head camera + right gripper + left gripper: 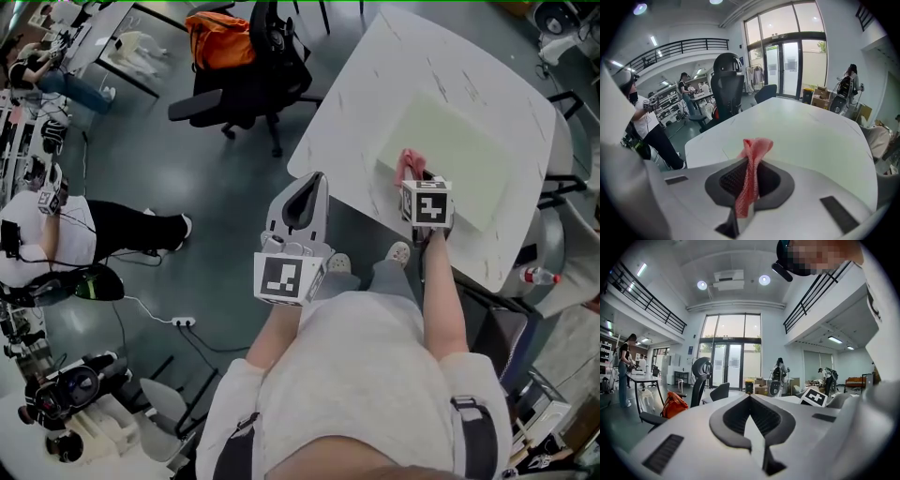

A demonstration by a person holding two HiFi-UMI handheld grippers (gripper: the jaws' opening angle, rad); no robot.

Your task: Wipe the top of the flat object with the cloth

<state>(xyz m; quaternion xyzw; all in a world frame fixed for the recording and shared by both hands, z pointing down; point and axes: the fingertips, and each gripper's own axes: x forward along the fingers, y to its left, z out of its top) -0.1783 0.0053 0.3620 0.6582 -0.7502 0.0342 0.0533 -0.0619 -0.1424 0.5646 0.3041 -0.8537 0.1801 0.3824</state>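
I've got on a light grey short-sleeved tee (356, 375), dark straps (473, 436) at my sides, grey trousers (386, 278) and pale sneakers (398, 251). My left gripper (316, 178) and right gripper (415, 178) are white shells with dark ribbed jaws, each with a black-and-white marker cube (286, 277).

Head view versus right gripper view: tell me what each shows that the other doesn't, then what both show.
Only the head view: the left gripper, held off the table, and a bottle. Only the right gripper view: glass doors, and the right gripper with fingers shut on the pink cloth. Both: the cloth, the white table, the pale flat mat.
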